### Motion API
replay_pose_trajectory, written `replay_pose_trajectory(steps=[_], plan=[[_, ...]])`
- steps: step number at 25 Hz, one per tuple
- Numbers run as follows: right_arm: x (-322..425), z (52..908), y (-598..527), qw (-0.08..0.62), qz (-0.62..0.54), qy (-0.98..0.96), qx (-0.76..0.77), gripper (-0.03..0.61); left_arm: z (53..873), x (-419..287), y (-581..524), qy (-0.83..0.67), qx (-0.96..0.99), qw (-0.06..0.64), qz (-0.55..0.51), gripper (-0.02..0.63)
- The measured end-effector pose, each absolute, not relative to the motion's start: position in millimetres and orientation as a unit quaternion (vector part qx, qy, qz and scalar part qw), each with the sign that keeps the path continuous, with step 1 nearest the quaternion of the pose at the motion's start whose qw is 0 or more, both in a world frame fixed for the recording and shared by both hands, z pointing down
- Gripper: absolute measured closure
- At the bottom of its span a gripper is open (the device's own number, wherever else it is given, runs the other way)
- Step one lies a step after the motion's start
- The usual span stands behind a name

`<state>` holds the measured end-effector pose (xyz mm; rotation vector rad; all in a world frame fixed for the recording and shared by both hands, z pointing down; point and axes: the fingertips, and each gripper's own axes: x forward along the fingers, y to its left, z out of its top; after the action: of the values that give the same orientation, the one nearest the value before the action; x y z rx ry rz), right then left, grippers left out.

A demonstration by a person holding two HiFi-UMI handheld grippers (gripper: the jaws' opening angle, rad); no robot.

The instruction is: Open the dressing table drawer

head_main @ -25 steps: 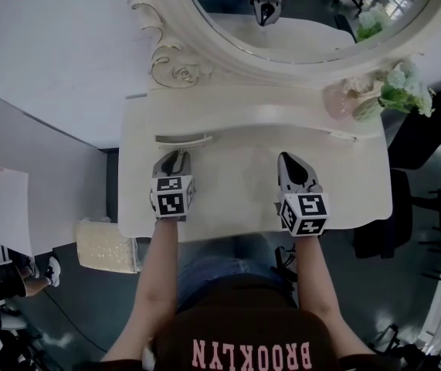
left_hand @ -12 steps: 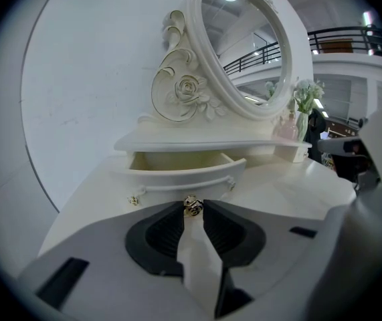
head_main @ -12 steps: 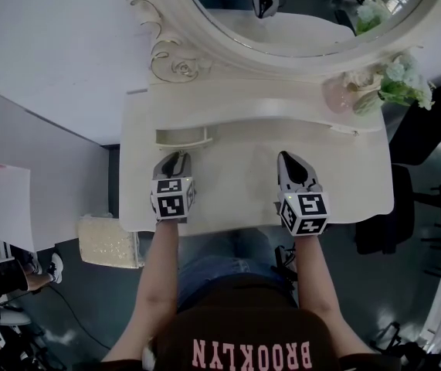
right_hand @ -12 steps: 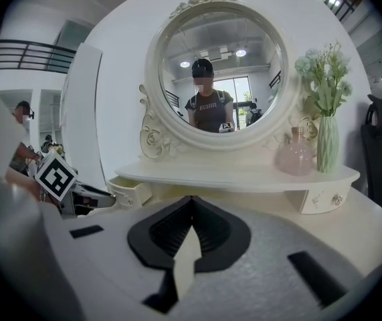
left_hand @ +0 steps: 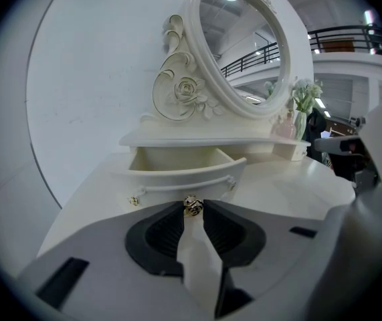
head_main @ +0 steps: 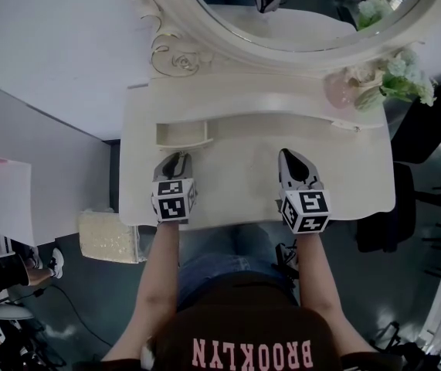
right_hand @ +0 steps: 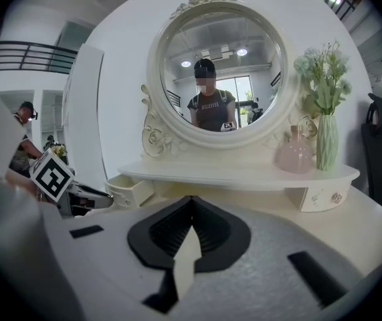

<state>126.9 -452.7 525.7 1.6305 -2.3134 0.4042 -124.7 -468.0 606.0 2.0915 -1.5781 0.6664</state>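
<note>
Drawn further out than a second ago, the drawer (head_main: 183, 134) now shows its hollow inside from above, where before only a thin edge of it stuck out from under the shelf (head_main: 251, 103) below the mirror (head_main: 305, 22). The left gripper (head_main: 175, 161) has come back toward the person along with it, while the right gripper (head_main: 293, 163) has kept its place. The dressing table (head_main: 243, 168) is cream-white, with the round mirror rising at its back and the low shelf running under the mirror. The drawer sits below the mirror's left side, partly open, its curved front facing the person. The left gripper lies straight in front of that drawer front, on the side away from the mirror, and its jaws are clamped on the small gold knob (left_hand: 192, 206) at the middle of the front. The right gripper is over the tabletop below the mirror's right side, well apart from the drawer, with its jaws together and nothing between them. A second small drawer (right_hand: 321, 196) sits under the shelf below the mirror's right edge.
</note>
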Motion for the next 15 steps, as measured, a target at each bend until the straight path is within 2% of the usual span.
replay_pose_trajectory(steps=[13,15], plan=[[128.9,522.6,-452.5,0.142,0.138,-0.809,0.554,0.58,605.5,-125.6,-460.7,-0.588,0.743,0.216,0.235,0.526],[130.0,519.1,-452.1,0.141,0.137,-0.81,0.552,0.58,603.3,-126.0,-458.4,-0.592,0.741,0.216,0.233,0.509]])
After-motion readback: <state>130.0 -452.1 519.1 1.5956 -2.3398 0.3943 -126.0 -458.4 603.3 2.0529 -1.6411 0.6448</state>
